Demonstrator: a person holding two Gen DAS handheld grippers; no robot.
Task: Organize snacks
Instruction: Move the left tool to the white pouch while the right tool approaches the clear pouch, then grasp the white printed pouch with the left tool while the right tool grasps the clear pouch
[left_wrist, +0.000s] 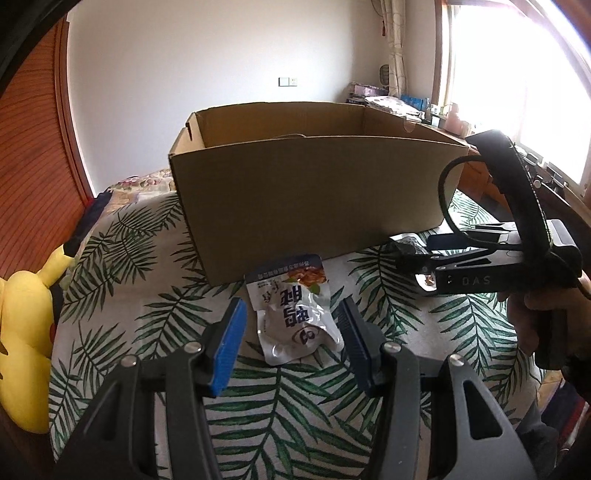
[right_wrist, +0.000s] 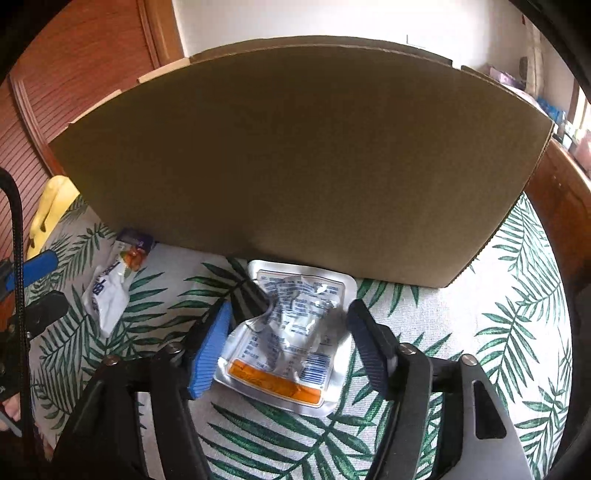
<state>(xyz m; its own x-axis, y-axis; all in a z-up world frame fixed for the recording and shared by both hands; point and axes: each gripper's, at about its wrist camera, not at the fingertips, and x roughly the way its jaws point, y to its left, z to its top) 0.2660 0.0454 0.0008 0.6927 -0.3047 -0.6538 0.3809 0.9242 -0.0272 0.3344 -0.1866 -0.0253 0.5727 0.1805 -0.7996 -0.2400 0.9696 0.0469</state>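
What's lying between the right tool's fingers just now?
A silver snack pouch lies on the leaf-print cloth between the open right tool fingers, seen in the right wrist view.

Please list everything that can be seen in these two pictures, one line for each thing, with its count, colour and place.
cardboard box: one, brown, open top, on the cloth behind both packets.
white snack packet: one, white with dark blue top, in front of the box, between the left fingers.
silver snack packet: one, silver with orange strip, at the box's foot, between the right fingers.
leaf-print cloth: one, white with green leaves, under everything.
plush toy: one, yellow, at the cloth's left edge.
left gripper: one, black with blue pads, open.
right gripper: one, black with blue pads, open.
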